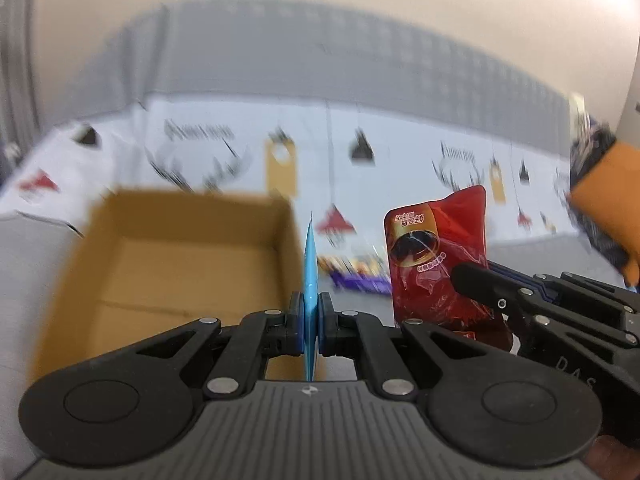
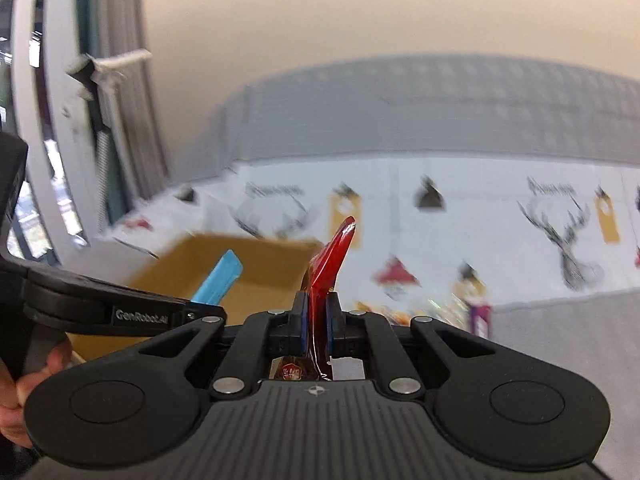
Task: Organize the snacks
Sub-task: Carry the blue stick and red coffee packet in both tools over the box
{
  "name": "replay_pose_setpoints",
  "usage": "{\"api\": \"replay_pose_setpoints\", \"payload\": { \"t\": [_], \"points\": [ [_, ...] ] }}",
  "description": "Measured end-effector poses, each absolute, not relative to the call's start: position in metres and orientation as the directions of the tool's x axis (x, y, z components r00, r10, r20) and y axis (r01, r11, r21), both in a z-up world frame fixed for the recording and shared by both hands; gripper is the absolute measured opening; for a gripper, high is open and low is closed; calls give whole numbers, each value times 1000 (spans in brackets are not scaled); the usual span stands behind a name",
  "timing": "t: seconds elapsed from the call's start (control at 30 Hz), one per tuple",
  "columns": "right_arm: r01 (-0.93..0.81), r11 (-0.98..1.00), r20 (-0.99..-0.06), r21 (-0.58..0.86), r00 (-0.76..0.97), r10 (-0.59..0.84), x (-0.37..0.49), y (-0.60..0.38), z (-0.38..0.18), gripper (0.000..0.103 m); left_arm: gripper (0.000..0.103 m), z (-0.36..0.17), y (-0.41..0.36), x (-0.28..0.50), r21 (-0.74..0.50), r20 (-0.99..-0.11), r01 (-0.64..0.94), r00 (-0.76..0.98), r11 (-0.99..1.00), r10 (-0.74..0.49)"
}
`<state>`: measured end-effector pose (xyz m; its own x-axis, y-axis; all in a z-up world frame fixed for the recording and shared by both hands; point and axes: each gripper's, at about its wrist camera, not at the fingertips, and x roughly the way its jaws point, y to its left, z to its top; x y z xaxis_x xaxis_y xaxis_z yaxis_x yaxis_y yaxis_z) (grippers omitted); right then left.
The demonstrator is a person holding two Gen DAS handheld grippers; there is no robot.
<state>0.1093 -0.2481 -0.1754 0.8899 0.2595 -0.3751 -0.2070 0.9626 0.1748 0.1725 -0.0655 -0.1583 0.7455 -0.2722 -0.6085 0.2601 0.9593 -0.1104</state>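
Left gripper (image 1: 311,316) clamped on a thin blue packet (image 1: 310,268), held edge-on just right of the open cardboard box (image 1: 176,264). Right gripper (image 2: 316,322) clamped on a red pouch (image 2: 332,260), upright, further right of the box. Purple snack packs (image 1: 360,276) lie blurred beyond, right of the box, on the patterned cloth (image 1: 400,152).

Home living room — grey sofa (image 1: 360,60), printed cloth (image 1: 400,152)
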Motion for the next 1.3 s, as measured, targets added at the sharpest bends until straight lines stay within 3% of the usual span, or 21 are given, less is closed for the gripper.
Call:
{"api": "replay_pose_setpoints", "payload": {
  "t": [0.17,0.37,0.6,1.0,1.3],
  "points": [
    [-292,947,-289,135,903,319,105,-196,-127,9,6,-116,-14,152,-94,-504,218,831,971,-235],
    [-370,920,-272,134,878,393,121,-149,-110,9,6,-112,32,149,-110,-468,151,864,982,-185],
    [-386,906,-361,174,831,424,149,-118,-140,9,6,-159,68,178,-138,-544,94,824,986,-155],
    [-290,926,-568,241,732,377,184,-89,-247,9,6,-264,91,227,-188,-690,52,704,981,-169],
    [-241,926,-636,291,674,375,197,-94,-285,9,6,-303,89,244,-186,-753,45,636,982,-172]
  ]
}}
